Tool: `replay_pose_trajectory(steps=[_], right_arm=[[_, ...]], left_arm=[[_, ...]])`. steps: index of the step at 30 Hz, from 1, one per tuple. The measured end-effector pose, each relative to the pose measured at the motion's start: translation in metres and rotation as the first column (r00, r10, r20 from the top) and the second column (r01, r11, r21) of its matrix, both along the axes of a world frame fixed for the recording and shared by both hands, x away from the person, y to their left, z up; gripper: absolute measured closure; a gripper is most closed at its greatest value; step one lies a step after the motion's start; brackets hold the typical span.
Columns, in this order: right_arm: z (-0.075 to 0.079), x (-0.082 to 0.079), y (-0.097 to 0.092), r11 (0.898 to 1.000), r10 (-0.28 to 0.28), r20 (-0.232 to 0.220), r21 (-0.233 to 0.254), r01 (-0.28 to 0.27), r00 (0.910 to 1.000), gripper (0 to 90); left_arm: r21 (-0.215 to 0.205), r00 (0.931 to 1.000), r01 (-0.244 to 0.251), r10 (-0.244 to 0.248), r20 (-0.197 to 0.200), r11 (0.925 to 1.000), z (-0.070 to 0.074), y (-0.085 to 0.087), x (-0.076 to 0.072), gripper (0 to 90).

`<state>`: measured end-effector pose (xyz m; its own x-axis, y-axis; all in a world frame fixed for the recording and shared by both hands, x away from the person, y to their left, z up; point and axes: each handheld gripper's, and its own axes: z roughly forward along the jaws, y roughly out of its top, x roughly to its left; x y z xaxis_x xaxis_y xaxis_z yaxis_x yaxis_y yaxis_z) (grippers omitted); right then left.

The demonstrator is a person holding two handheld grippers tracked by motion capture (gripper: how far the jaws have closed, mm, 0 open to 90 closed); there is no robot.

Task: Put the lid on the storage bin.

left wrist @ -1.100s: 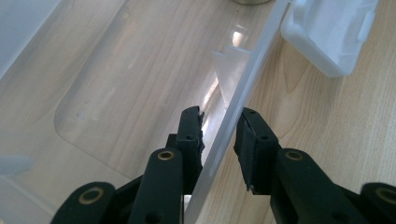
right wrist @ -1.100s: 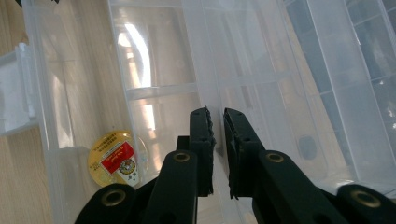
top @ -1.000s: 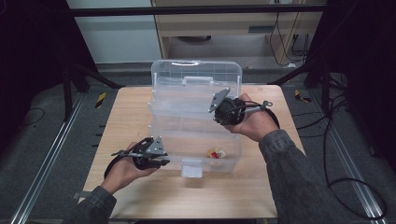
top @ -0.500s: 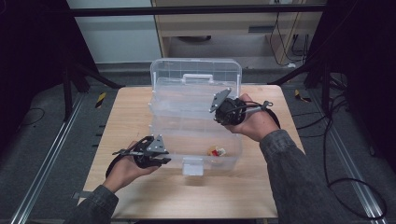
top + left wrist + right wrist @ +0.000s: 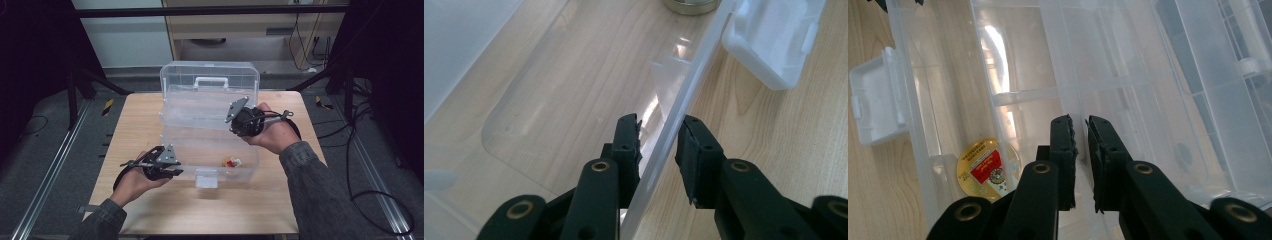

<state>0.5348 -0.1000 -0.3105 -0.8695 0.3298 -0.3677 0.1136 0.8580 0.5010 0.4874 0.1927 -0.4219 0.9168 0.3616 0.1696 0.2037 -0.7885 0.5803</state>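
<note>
A clear plastic box [image 5: 172, 145] stands on the wooden table with its lid [image 5: 210, 80] raised at the back. My left gripper [image 5: 175, 169] straddles the box's front wall [image 5: 684, 95] near the left corner, one pad inside and one outside, shut on it [image 5: 659, 127]. My right gripper [image 5: 232, 125] reaches into the box from the right, shut on the thin rim of a clear divided tray [image 5: 1128, 80] [image 5: 1080, 122]. Down on the box floor lies a round gold tin [image 5: 985, 169] with a red label, near the front right [image 5: 231, 162].
A white latch [image 5: 206, 178] hangs off the front wall's middle [image 5: 774, 40]. The tin's edge [image 5: 689, 5] lies beyond the left jaws. Bare wood [image 5: 130, 125] flanks the box. A cabinet [image 5: 250, 30] and dark frame legs [image 5: 75, 85] stand behind the table.
</note>
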Motion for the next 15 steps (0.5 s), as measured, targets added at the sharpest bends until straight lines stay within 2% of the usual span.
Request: replay_pose_trajectory(steps=[15], right_arm=[[-0.0014, -0.0035, -0.0005, 1.0, -0.003, -0.003, 0.003, 0.003, 1.0, 81.4]], left_arm=[[-0.007, 1.0, -0.004, 0.004, 0.002, 1.0, -0.0004, 0.0003, -0.0008, 69.9]])
